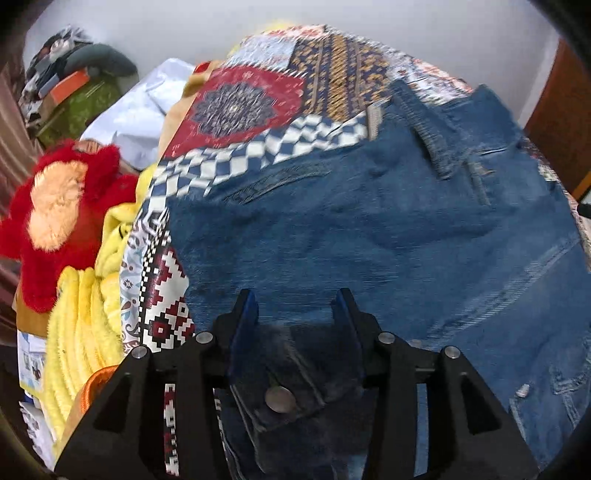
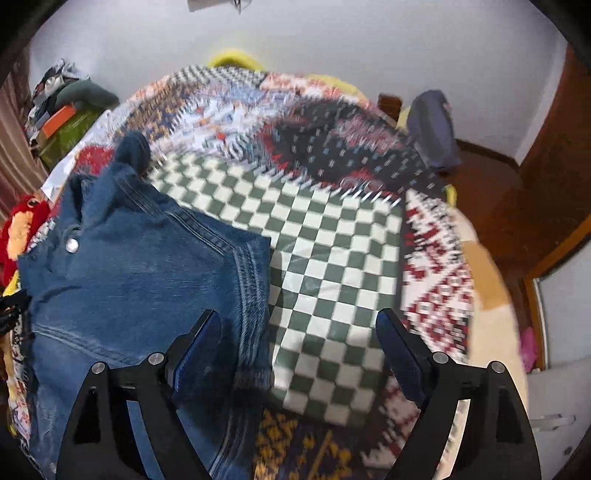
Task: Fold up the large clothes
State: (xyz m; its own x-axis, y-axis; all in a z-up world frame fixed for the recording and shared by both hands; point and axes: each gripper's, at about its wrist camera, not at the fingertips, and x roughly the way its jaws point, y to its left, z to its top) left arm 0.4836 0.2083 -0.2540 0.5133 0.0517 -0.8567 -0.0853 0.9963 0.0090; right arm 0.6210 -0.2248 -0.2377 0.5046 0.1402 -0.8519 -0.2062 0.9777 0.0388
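At the far left of the left wrist view a red plush (image 1: 70,206) lies on a yellow blanket (image 1: 85,321), with a pile of clutter (image 1: 70,81) behind them against the wall (image 1: 295,22). A patchwork quilt (image 1: 258,96) covers the bed, and the denim jacket (image 1: 369,229) lies spread on it, filling the middle and right of the view. The left gripper (image 1: 297,306) points down at the jacket with its jaws partly apart. A flap of denim with a metal snap (image 1: 280,400) sits between the bases of the fingers, but the pads do not press on it; the fingertips stand clear above the cloth.

In the right wrist view the jacket (image 2: 140,273) lies at the left, its hem edge running down toward the middle, a snap button (image 2: 72,244) showing near its upper left. The green-and-white checked patch of the quilt (image 2: 325,258) fills the centre. The right gripper (image 2: 301,325) hangs with its jaws wide apart: the left finger (image 2: 199,343) is over the jacket's edge, the right finger (image 2: 397,343) over the checked patch, and nothing is clamped between them. Farther right a dark bag (image 2: 434,129) stands at the far end of the bed, beside brown wooden furniture (image 2: 546,166).
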